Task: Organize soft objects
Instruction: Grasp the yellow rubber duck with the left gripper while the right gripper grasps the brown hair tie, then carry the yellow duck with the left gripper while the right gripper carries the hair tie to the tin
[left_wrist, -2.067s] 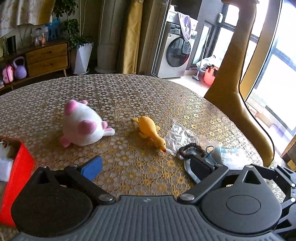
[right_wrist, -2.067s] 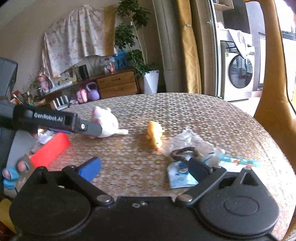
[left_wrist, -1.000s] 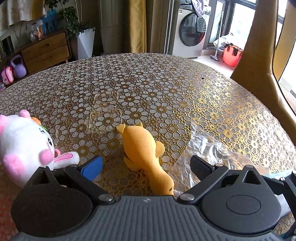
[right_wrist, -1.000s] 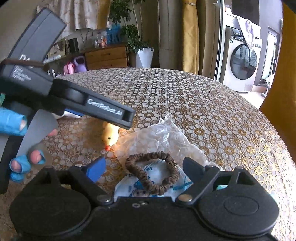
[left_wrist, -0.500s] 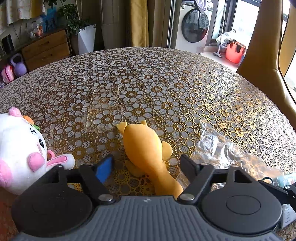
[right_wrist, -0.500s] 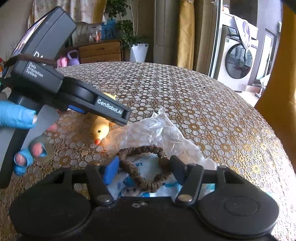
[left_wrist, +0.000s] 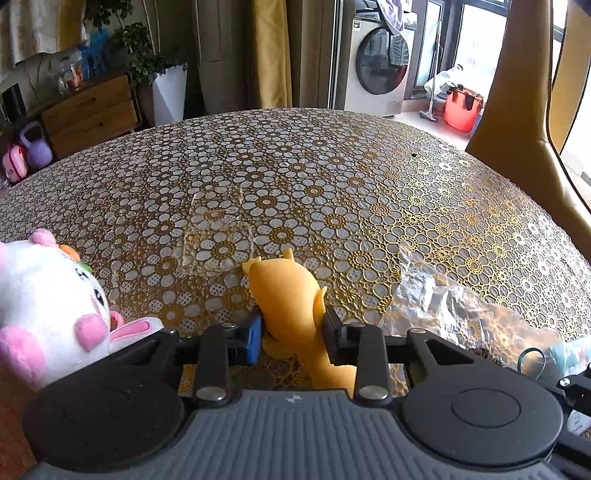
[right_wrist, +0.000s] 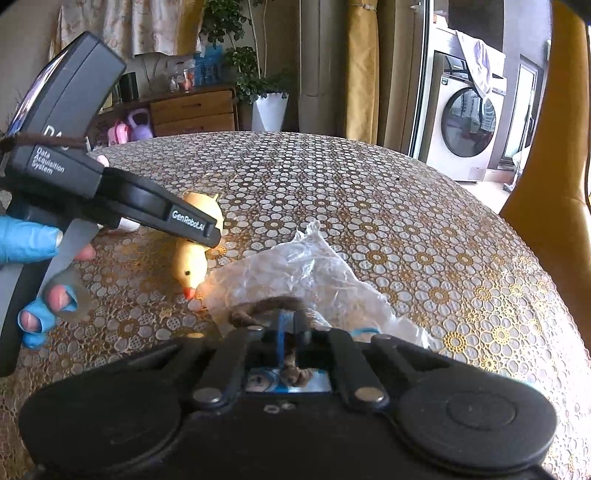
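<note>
— Duck first: what did the left wrist view show?

— The left hand-held gripper had its jaws closing, with the yellow plush duck between them; the blue pad and the black pad both pressed its body, tail pointing away from the gripper. The white and pink plush toy lay just left of the left finger on the flower-patterned surface. A crinkled clear plastic bag lay to the right of the right finger.

— And the right wrist view?

— The right hand-held gripper was clamped tight on the brown hair tie, whose loop bulged ahead of the fingertips and over the plastic bag. A blue printed packet showed under the jaws. Ahead and to the left, the other gripper covered the duck's body, its orange beak pointing toward the camera. A gloved hand held that handle.
</note>
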